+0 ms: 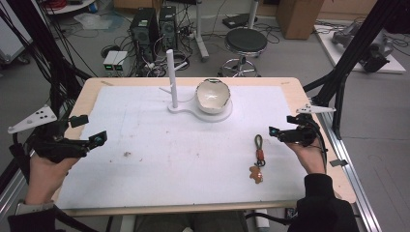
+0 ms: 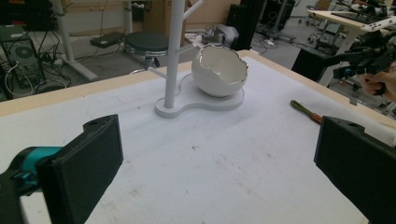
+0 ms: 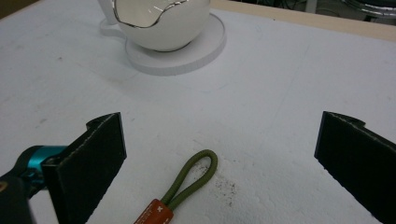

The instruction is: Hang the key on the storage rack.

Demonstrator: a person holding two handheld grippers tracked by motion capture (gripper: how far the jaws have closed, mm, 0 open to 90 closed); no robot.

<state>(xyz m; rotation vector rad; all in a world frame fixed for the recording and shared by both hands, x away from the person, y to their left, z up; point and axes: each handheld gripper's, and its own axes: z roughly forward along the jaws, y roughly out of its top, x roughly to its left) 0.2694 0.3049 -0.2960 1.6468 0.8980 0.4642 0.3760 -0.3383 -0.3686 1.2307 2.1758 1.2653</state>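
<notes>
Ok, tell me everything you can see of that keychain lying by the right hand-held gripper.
The keychain lies flat on the white table cover, stretched roughly front to back. At its far end is an olive-green cord loop, joined to a reddish-orange tab bearing a small white mark. At the near end hangs a small brown charm, its shape too small to make out. Nothing grips it: the right hand-held gripper hovers open with the loop between its jaws, apart from both.

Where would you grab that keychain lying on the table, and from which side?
Probably the green loop at the far end of the keychain. It lies flat and narrow, with bare mat on both sides, so the open right claw, already straddling it, could come straight down and pinch across the two cords.
</notes>
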